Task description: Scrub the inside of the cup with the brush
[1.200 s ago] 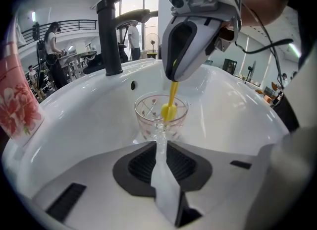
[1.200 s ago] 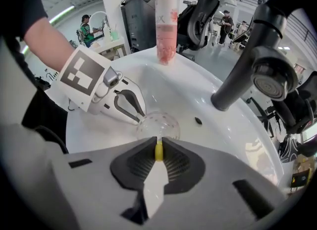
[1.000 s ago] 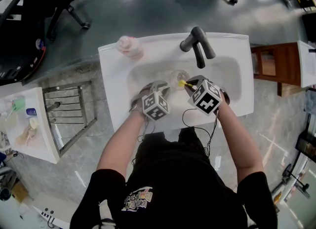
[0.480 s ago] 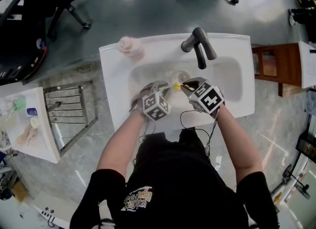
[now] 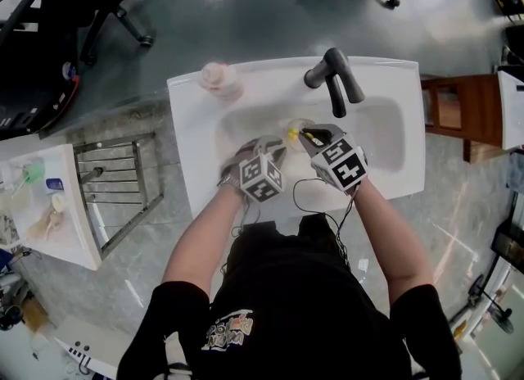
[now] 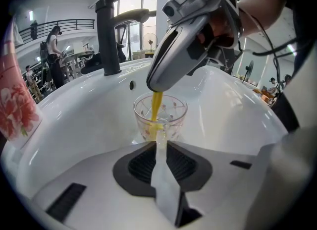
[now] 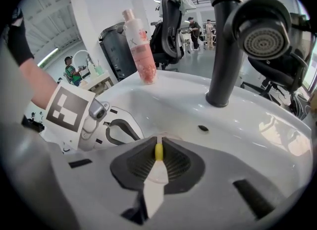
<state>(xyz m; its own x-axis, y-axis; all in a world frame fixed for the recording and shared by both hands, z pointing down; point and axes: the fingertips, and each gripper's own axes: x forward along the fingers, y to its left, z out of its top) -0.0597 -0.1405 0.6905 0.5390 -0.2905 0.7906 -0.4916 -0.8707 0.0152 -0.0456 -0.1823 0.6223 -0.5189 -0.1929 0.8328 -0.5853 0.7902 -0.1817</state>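
Observation:
A clear glass cup [image 6: 160, 117] with small pink flowers stands upright in the white sink [image 5: 385, 137]. My left gripper [image 6: 159, 143] is shut on the cup's near side, where a clear handle shows between the pads. My right gripper [image 7: 158, 150] is shut on the yellow brush [image 7: 159, 152]. In the left gripper view the yellow brush [image 6: 155, 108] runs down from the right gripper [image 6: 163, 78] into the cup; its head is hidden inside. In the head view both grippers, left [image 5: 275, 149] and right [image 5: 306, 135], meet at the cup [image 5: 296, 129].
A black faucet [image 5: 334, 75] arches over the basin just behind the cup, its spray head [image 7: 261, 34] close above my right gripper. A pink bottle [image 5: 219, 78] stands on the sink's back left corner. A wire rack [image 5: 115, 186] lies left of the sink.
My right gripper has shifted a little left and toward the cup and rolled, so its marker cube shows a different tilt. The left gripper and the cup have stayed put.

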